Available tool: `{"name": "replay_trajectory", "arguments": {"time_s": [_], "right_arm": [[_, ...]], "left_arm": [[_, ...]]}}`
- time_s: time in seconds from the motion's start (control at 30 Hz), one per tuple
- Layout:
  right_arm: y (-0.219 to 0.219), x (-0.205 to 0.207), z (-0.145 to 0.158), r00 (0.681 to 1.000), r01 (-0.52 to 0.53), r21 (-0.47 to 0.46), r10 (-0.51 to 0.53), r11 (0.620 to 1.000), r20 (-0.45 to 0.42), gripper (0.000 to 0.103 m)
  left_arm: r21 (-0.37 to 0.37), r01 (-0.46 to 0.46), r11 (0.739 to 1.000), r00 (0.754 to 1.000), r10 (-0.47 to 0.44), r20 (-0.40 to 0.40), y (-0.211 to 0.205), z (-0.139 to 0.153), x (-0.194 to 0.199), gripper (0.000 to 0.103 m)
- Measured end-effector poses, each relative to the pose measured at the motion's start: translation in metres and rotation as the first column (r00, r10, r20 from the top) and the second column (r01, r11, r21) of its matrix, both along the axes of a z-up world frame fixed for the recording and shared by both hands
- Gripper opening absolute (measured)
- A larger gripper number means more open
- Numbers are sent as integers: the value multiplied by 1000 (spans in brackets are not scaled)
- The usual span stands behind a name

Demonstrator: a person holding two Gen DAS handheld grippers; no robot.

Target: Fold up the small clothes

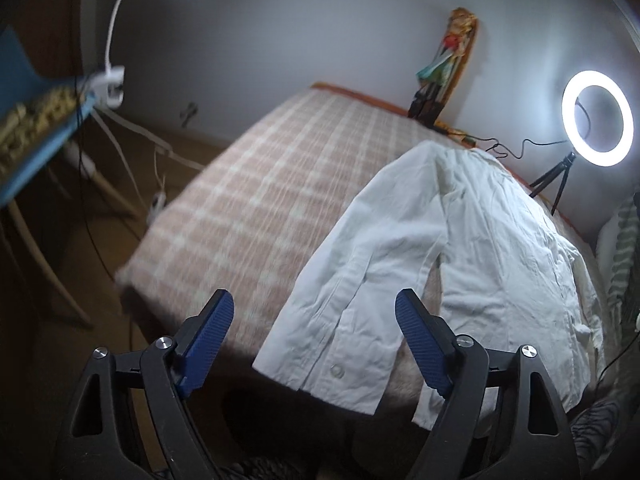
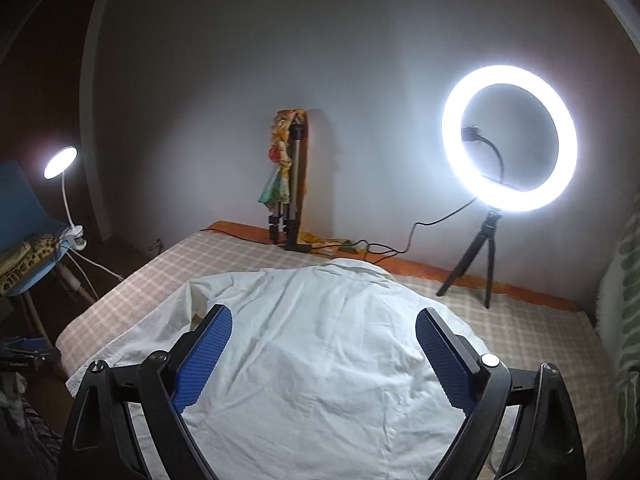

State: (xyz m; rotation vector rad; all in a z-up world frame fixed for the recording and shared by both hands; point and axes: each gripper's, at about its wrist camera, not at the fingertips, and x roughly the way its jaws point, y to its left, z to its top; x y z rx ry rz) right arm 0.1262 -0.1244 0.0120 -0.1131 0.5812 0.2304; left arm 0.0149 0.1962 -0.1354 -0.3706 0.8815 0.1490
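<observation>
A small white button shirt [image 1: 488,248] lies spread flat on the checked bed cover [image 1: 256,192], collar toward the wall. Its left sleeve [image 1: 344,312] runs down to the near edge, with a cuff button showing. My left gripper [image 1: 314,300] is open and empty, hovering just above that sleeve's cuff end. In the right wrist view the shirt [image 2: 320,360] fills the foreground. My right gripper [image 2: 324,316] is open and empty, above the shirt's body.
A lit ring light on a tripod [image 2: 508,140] stands at the bed's far right. A folded tripod with a doll [image 2: 288,176] leans on the wall. A blue chair with a clip lamp [image 2: 60,168] stands left of the bed. Striped cloth [image 2: 628,300] lies at right.
</observation>
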Motion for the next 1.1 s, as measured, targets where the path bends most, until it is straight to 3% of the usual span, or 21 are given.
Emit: {"name": "replay_trajectory", "arguments": {"time_s": [0.27,0.43,0.57,0.63,0.73,0.83,0.9,1.1], "right_arm": [[56,48,-25,988,-116,43,119,992,-101,87],[86,77,-45,966,-180,50,186,982,-179,79],[108,99,-64,955,-206,16,205,978,-216,76],[115,110,-73,944,-215,27,215,976,-250,70],[120,119,-85,930,-217,60,225,974,-292,63],[122,123,-95,924,-216,64,225,974,-310,63],[124,124,-100,920,-220,58,227,974,-319,63],[128,127,-104,918,-220,56,226,974,-325,63]], "left_arm": [[-150,-83,985,993,69,-97,28,-43,-14,82],[-279,-132,951,987,101,-121,35,-69,-20,81],[-353,-121,928,990,85,-114,28,-81,-14,58],[-382,-114,917,991,79,-105,25,-85,-12,50],[-396,-130,909,990,101,-94,24,-87,-13,49],[-405,-160,900,987,137,-87,28,-89,-19,35],[-414,-163,895,987,147,-71,29,-86,-23,31],[-361,-117,925,992,130,10,19,-63,-25,28]]}}
